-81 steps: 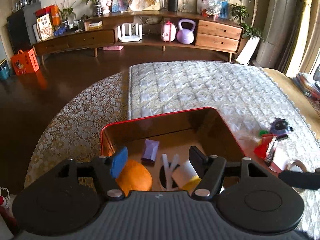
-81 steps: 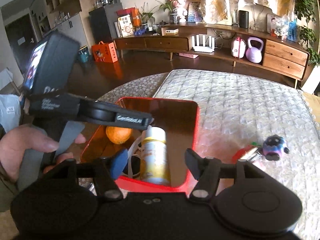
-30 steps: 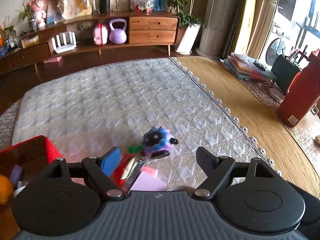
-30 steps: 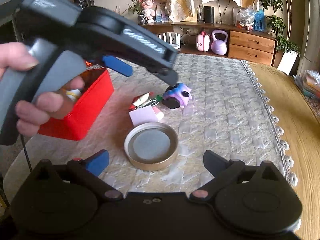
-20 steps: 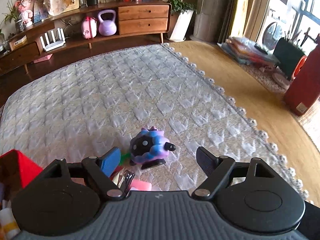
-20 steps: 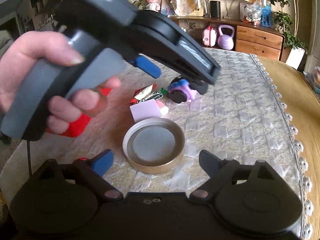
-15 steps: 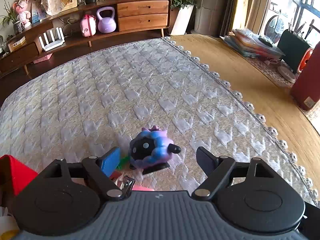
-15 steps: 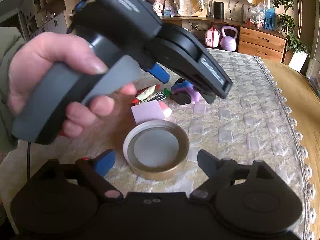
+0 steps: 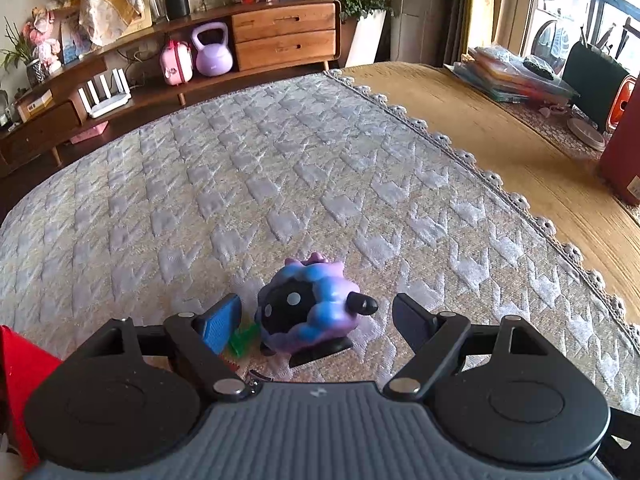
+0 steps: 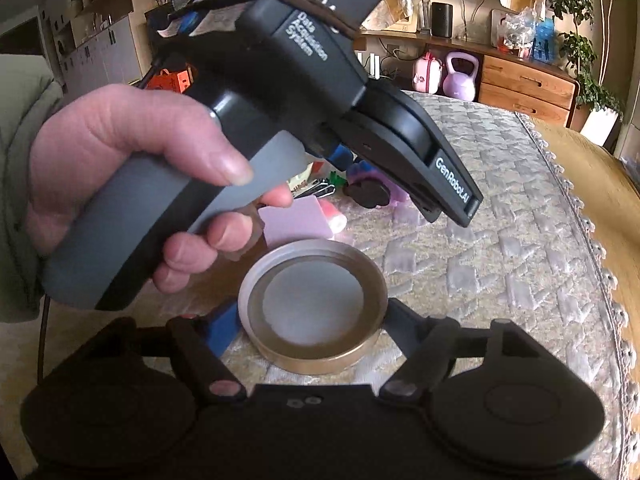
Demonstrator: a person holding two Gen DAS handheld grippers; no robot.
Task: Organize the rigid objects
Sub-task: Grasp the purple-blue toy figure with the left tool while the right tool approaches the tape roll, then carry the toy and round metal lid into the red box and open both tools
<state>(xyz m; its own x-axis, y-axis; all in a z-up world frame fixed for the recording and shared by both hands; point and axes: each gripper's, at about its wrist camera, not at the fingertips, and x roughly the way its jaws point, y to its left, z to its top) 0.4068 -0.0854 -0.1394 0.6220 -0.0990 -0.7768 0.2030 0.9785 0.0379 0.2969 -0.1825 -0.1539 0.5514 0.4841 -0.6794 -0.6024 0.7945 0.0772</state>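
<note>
Lower centre of left view: toy (image 9: 310, 314) on table (image 9: 280, 184), between fingers of left hand-held gripper (image 9: 316, 318), spread, not touching. Lower centre of right view: lid (image 10: 314, 306) between fingers of right hand-held gripper (image 10: 312, 326), spread wide.

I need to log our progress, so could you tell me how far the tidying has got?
Partly done at best: only a corner of the red box shows. In hand: the left tongs open around the purple toy, the right tongs open around the round lid. Left over: the pink block and the clips.
</note>
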